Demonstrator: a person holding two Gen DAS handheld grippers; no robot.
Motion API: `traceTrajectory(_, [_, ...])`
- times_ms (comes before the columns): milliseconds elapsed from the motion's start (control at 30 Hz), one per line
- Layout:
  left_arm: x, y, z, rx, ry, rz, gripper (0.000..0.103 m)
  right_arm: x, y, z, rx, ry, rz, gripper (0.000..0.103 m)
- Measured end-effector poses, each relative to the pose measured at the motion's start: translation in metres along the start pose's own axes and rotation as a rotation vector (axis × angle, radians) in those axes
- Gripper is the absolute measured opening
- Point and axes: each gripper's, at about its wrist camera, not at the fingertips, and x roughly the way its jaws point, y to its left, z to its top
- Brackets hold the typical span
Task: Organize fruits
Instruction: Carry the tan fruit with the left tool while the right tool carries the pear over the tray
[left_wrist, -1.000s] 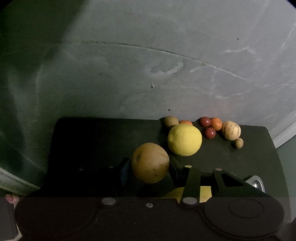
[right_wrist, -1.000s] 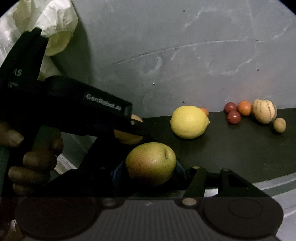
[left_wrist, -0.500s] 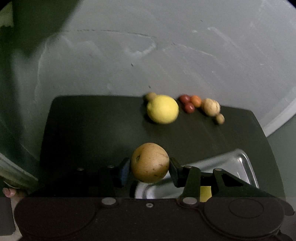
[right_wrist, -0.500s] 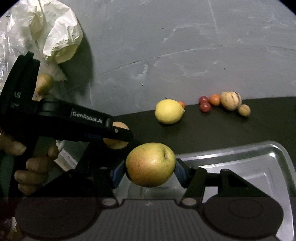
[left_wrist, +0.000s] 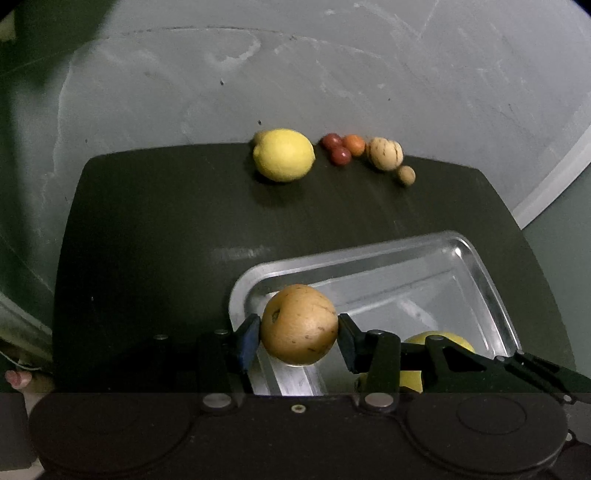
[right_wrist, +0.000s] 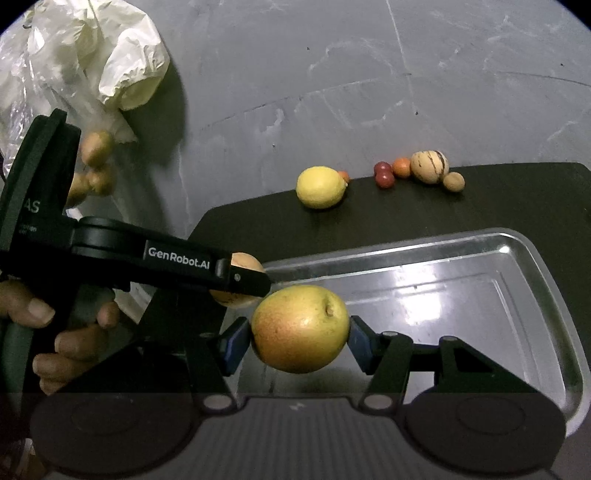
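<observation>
My left gripper (left_wrist: 297, 332) is shut on a round tan-brown fruit (left_wrist: 299, 323), held above the near-left corner of a shiny metal tray (left_wrist: 369, 254). My right gripper (right_wrist: 300, 341) is shut on a yellow-red apple (right_wrist: 300, 328), which hangs over the left part of the tray (right_wrist: 517, 254). In the right wrist view the left gripper (right_wrist: 242, 278) reaches in from the left with the tan fruit (right_wrist: 242, 261) just behind the apple. The apple (left_wrist: 437, 338) shows partly behind black linkage in the left wrist view.
A lemon (left_wrist: 283, 155), small red fruits (left_wrist: 340, 155), an orange one (left_wrist: 354, 144), a striped pale fruit (left_wrist: 386, 158) and a small brown one (left_wrist: 406, 174) line the black mat's (left_wrist: 166, 221) far edge. A plastic bag (right_wrist: 92, 66) with fruit lies left. A hand (right_wrist: 44, 332) grips the left tool.
Both grippers have pulled back and risen from the mat's far side, each still holding its fruit. The metal tray has come into view beneath them.
</observation>
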Motion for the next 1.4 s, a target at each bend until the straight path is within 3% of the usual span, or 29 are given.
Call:
traceTrajectory(567, [0.004,-0.02,-0.033,0.032,0.057,0.0,0.047,-0.016,-0.003,-0.028,0.013,0.059,-0.028,0.06])
traceTrajectory(1400, [0.009,-0.029,-0.037,0.062,0.071,0.021,0.047,-0.016,-0.006,-0.036,0.037,0.08,-0.035,0.063])
